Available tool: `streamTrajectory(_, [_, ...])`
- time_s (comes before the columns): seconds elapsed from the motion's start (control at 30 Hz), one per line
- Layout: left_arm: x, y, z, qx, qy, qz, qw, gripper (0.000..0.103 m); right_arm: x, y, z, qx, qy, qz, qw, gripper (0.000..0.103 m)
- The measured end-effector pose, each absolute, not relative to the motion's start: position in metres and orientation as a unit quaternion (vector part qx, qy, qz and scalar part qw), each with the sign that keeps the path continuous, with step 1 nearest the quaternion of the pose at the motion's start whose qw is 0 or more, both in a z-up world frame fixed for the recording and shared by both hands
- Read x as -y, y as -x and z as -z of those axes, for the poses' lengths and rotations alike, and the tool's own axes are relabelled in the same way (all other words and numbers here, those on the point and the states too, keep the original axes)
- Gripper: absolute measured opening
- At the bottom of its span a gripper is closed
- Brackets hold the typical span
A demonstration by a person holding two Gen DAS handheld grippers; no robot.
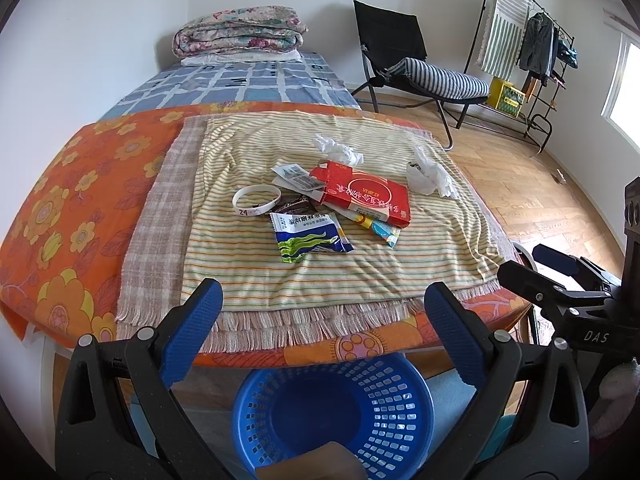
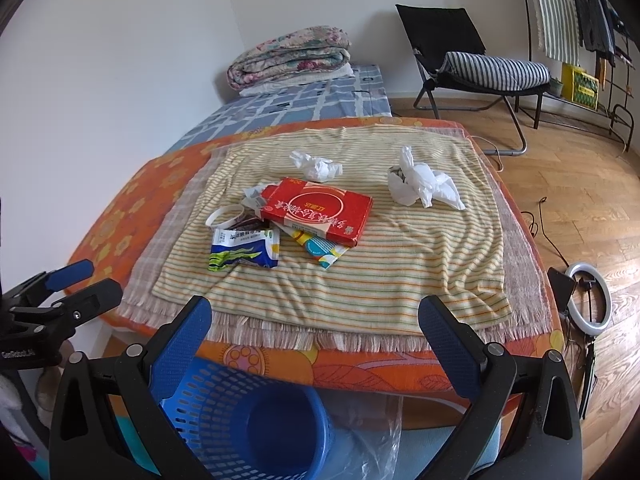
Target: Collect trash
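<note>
Trash lies on a striped towel (image 1: 360,264) on the table: a red carton (image 1: 366,196) (image 2: 320,208), a blue-and-white snack wrapper (image 1: 308,236) (image 2: 244,254), a white wristband (image 1: 256,198) (image 2: 226,216), a colourful wrapper (image 2: 320,248), crumpled tissue (image 1: 338,150) (image 2: 316,166) and a white plastic bag (image 1: 430,174) (image 2: 420,182). A blue perforated basket (image 1: 332,412) (image 2: 244,420) stands on the floor below the table's near edge. My left gripper (image 1: 324,300) and right gripper (image 2: 316,316) are open and empty, above the basket, short of the trash.
The table has an orange flowered cloth (image 1: 80,184). Behind it is a bed (image 1: 240,84) with a folded quilt (image 1: 240,32). A black folding chair (image 1: 404,56) and clothes rack (image 1: 532,48) stand at the right. A ring light (image 2: 592,300) lies on the wooden floor.
</note>
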State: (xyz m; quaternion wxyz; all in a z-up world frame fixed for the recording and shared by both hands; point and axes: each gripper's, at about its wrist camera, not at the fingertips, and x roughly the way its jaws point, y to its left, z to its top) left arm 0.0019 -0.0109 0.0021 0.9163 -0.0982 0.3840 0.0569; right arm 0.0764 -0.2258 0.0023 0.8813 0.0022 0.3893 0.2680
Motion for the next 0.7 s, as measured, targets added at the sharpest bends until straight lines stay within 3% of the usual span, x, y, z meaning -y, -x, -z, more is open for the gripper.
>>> streamTrajectory(0.7, [0.0077, -0.0035, 0.0007, -0.389, 0.099, -0.052, 0.914, 0.103, 0.2259, -0.0803, 0.0024, -0.392, -0.009, -0.265, 0.881, 0.103])
